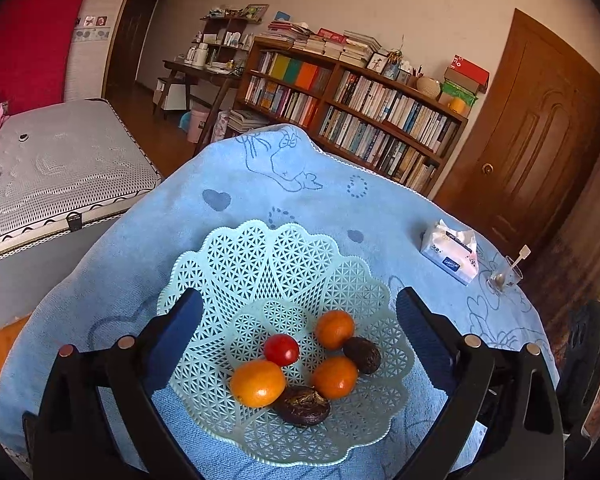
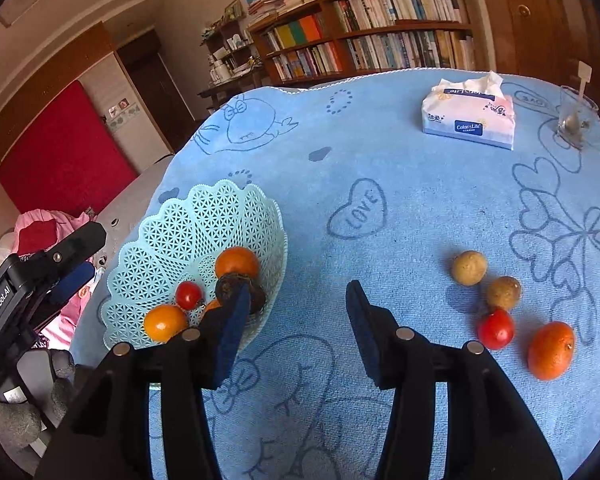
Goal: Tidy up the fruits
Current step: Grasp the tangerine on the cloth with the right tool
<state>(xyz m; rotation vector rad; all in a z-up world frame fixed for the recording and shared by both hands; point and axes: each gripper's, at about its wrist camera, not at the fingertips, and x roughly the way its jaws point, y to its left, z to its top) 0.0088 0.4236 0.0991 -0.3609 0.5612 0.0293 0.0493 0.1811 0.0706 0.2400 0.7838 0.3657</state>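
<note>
Left gripper (image 1: 296, 312): fingers spread wide, empty, hanging over the basket (image 1: 236, 256). Right gripper (image 2: 296, 312): also spread, empty, over bare blue cloth (image 2: 400, 168) between the basket and the loose fruit.

Basket contents, from the left wrist view: three oranges (image 1: 258, 383) (image 1: 334, 329) (image 1: 334, 377), one cherry tomato (image 1: 281, 349), two dark wrinkled fruits (image 1: 302, 405) (image 1: 362, 354). All clustered in the basket's centre, touching each other.

Still loose on the cloth, right of the right gripper: two tan round fruits (image 2: 468, 267) (image 2: 503, 292), a red tomato (image 2: 496, 328), an orange (image 2: 551, 350). They sit close together, well apart from the basket.

Tissue pack (image 2: 469, 118) and a glass with a spoon (image 2: 575, 120) at the far edge, not in the way.

Estimate: six in, four out, so a bit past halfway. Right gripper is the nearer one for the remaining cluster; red tomato looks like the closest pick.
</note>
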